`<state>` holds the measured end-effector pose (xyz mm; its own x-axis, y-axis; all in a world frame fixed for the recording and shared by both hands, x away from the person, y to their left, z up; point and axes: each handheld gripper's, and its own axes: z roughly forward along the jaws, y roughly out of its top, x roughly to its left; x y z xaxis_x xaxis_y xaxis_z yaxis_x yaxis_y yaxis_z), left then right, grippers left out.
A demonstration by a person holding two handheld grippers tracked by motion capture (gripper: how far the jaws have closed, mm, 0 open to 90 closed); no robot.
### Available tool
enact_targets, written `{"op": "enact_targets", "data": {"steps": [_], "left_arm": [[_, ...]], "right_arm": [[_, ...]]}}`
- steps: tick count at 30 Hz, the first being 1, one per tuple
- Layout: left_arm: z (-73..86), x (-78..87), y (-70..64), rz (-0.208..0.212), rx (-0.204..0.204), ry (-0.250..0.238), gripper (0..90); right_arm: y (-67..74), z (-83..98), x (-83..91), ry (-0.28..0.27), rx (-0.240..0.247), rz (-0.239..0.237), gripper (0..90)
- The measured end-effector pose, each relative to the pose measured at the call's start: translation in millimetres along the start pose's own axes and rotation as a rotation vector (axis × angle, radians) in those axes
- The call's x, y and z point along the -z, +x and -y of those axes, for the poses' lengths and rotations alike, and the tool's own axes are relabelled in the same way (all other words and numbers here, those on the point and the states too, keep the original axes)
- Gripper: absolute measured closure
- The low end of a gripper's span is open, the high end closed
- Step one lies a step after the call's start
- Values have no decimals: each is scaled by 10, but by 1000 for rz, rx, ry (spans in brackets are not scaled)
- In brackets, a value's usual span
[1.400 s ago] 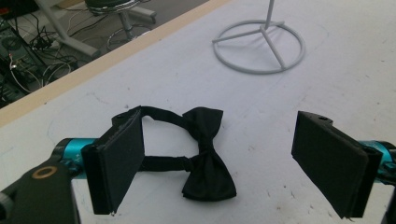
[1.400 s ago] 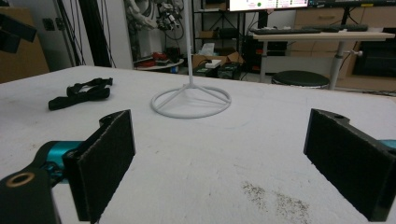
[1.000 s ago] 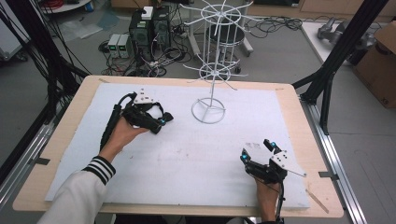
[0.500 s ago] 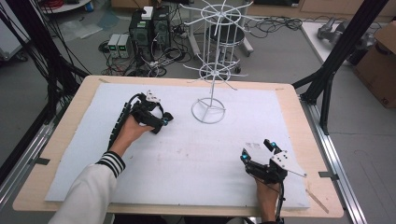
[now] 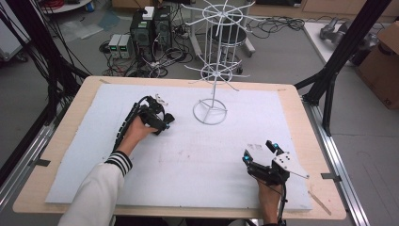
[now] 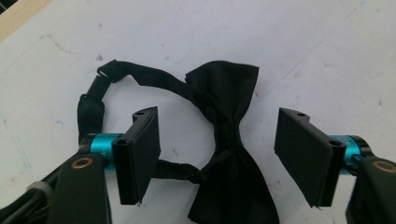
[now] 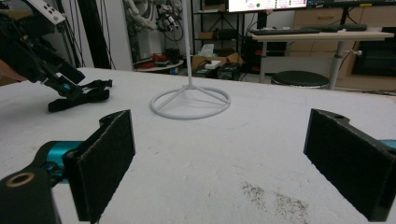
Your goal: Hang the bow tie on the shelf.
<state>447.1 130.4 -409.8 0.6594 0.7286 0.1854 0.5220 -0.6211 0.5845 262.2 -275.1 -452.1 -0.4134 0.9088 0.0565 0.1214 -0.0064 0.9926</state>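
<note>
While the left claw point(image 5: 162, 123) is hanging over the black bow tie point(image 6: 231, 140), its jaws have just been closing but are standing apart on either side of the knot, pads not pressing it. Seen from above, the tie is lying on the white sheet point(image 5: 197, 160) toward the counter's point(image 5: 84, 89) far-left part, near the wire stand's point(image 5: 210, 111) ring base, and is mostly hidden under the claw. Its lower wing is running off the bottom of the left gripper view, and part of the strap is passing behind one jaw. The right claw point(image 5: 261, 151) is resting near the near-right corner, jaws wide, nothing between them.
</note>
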Motion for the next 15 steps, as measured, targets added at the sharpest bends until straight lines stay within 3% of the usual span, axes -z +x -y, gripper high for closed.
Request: {"op": "enact_targets", "data": {"steps": [9,15], "left_arm": [[13,-46,1,24,8,23,506],[22,-74,6,33,21,31,557]], "right_arm": [[-3,0,2,2,-2,0,79],[-3,0,3,2,-5,0,79]]}}
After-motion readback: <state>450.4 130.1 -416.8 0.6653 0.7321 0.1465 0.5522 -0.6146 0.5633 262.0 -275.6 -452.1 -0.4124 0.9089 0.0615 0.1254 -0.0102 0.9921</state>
